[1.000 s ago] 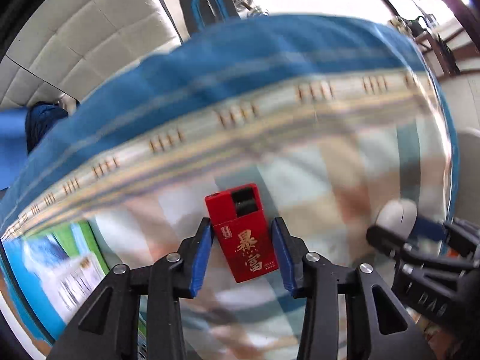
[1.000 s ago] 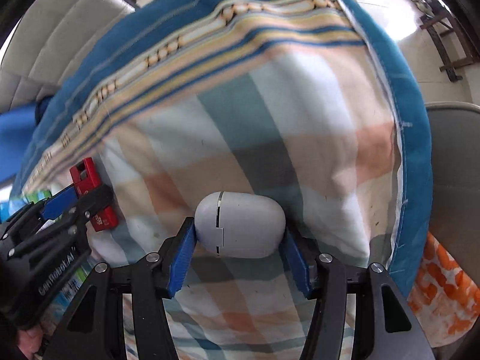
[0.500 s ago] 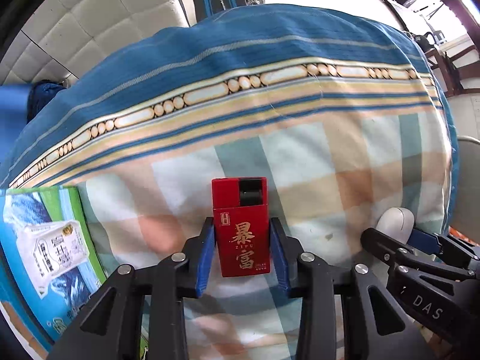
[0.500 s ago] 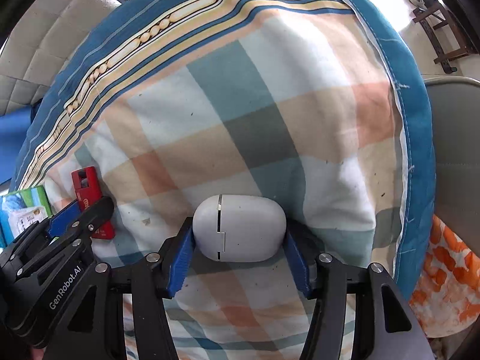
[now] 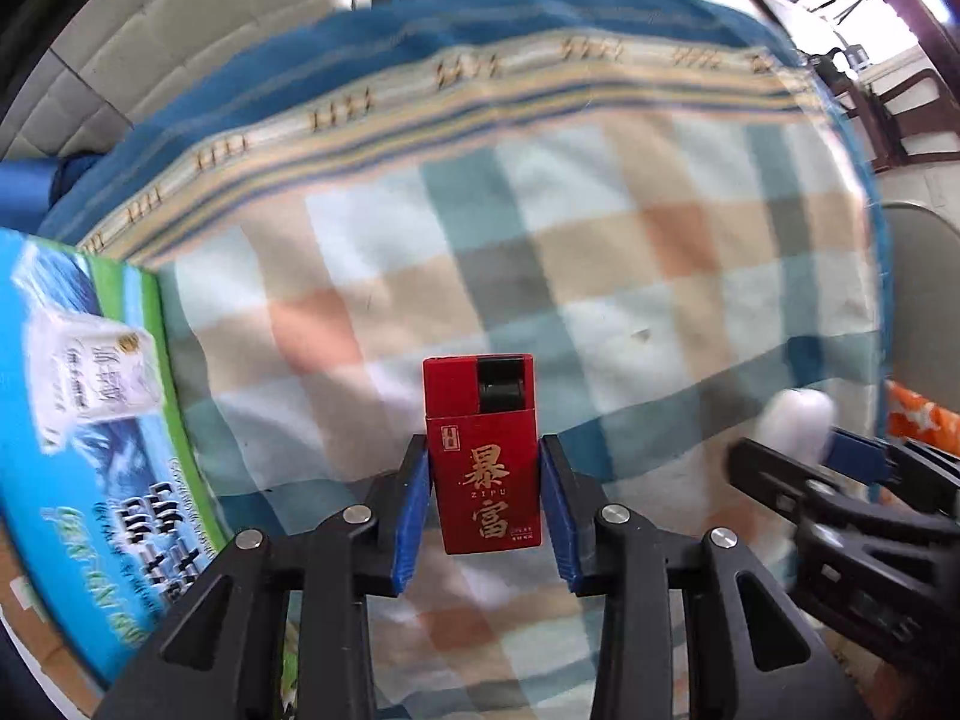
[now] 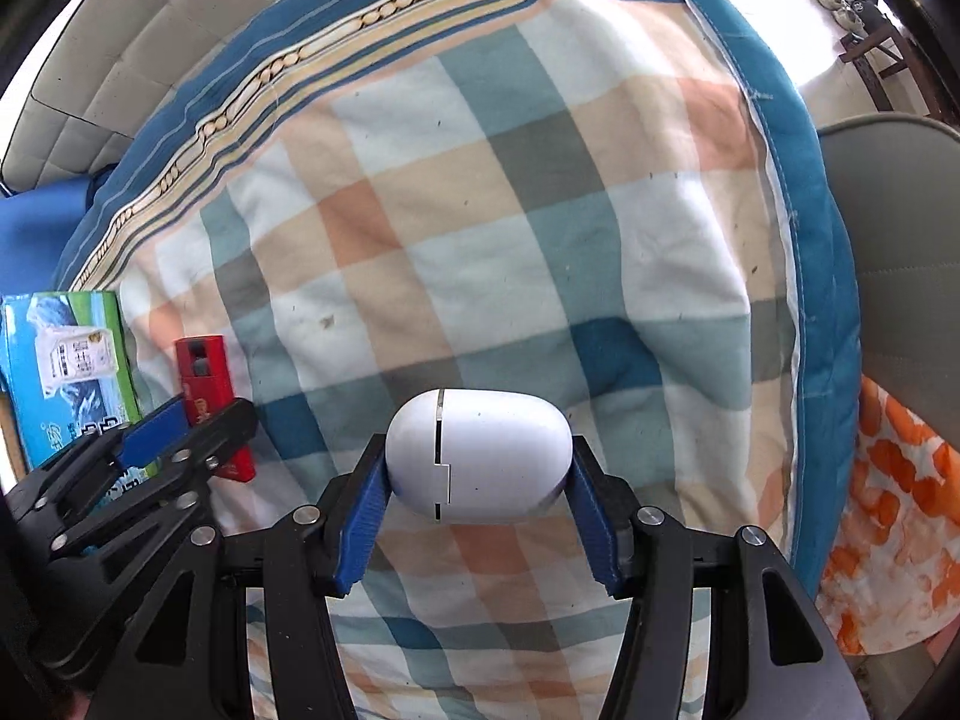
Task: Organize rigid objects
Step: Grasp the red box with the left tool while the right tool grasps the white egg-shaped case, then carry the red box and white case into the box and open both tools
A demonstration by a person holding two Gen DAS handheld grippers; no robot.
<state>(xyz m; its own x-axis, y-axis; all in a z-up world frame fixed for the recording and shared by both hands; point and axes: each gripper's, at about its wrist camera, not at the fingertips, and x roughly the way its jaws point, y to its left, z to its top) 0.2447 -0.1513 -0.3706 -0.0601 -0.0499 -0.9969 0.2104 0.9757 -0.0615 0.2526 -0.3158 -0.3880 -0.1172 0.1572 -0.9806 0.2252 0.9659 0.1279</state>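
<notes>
My left gripper [image 5: 485, 480] is shut on a red lighter box [image 5: 483, 450] with gold characters, held above the checked bedcover [image 5: 540, 252]. The box also shows in the right wrist view [image 6: 204, 384], with the left gripper [image 6: 174, 426] around it. My right gripper [image 6: 477, 468] is shut on a white oval case [image 6: 480, 456] with a seam down its front, held above the cover. That case appears blurred at the right of the left wrist view [image 5: 795, 420].
A blue and green carton [image 5: 78, 420] lies at the left edge of the bed, also in the right wrist view [image 6: 66, 366]. A grey chair [image 6: 900, 276] and orange-patterned cloth [image 6: 888, 534] are at the right. A padded headboard [image 5: 180, 42] stands behind.
Both grippers have moved back toward the near side of the bed with their objects still held. The carton has come further into view at the left.
</notes>
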